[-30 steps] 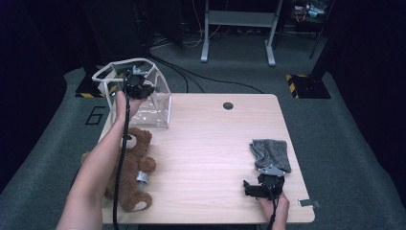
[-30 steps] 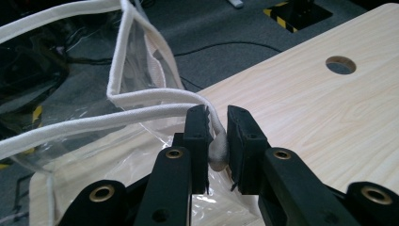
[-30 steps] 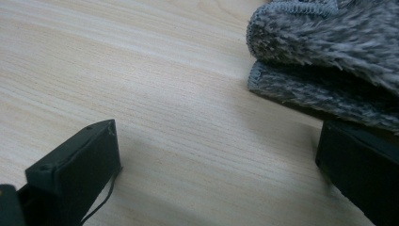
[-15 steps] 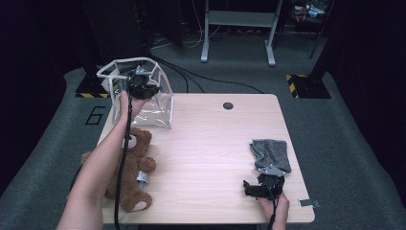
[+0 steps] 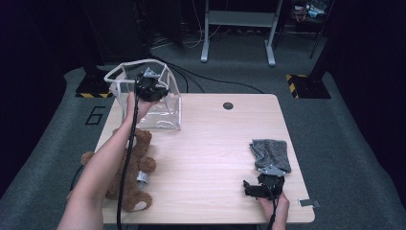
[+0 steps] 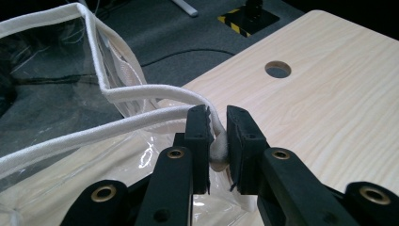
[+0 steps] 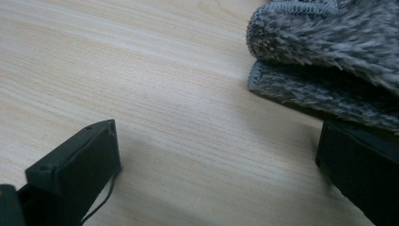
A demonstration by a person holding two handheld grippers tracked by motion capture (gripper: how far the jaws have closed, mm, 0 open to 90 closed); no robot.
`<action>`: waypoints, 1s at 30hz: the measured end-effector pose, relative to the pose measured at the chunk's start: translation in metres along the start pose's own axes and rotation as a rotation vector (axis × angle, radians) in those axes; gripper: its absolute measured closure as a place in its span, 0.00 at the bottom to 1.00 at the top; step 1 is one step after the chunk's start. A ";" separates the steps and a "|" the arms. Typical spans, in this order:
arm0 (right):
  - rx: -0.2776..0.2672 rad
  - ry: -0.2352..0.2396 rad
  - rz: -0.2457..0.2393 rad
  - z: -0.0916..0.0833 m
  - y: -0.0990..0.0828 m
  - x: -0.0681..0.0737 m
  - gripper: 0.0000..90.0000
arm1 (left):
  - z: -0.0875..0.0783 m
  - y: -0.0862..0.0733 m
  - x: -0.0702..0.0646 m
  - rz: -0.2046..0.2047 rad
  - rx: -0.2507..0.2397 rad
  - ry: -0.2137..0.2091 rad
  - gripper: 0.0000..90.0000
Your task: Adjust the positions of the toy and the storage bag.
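Clear bag (image 5: 158, 103), white rim pinched by left tongs (image 6: 217, 136), nothing visible inside

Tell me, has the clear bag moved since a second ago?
Yes. The clear bag, pinched at its rim by the left gripper, has slid right along the table, toward the round hole.

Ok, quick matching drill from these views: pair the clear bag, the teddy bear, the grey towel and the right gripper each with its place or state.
Things:
1. clear bag
2. teddy bear
3. grey towel
4. right gripper

Places or states:
A. folded, at the table's right side
B. jaws open, low over bare wood
C. white rim pinched in the left gripper
D. lying at the table's near left edge, beside the person's forearm

Pairs: 1-C, 2-D, 3-A, 4-B
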State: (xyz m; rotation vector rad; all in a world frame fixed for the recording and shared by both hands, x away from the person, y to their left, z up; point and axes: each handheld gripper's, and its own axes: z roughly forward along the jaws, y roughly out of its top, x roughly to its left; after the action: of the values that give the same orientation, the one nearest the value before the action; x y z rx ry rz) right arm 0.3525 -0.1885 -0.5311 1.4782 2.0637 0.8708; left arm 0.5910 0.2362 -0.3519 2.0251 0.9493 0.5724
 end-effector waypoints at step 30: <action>0.000 0.000 0.000 0.000 0.000 0.000 0.00 | 0.014 0.012 -0.043 0.099 0.018 -0.163 0.88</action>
State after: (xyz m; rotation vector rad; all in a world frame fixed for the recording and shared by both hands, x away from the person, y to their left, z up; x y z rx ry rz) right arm 0.3525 -0.1885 -0.5311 1.4780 2.0634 0.8712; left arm 0.5786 0.1908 -0.3522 2.1083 0.7629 0.4455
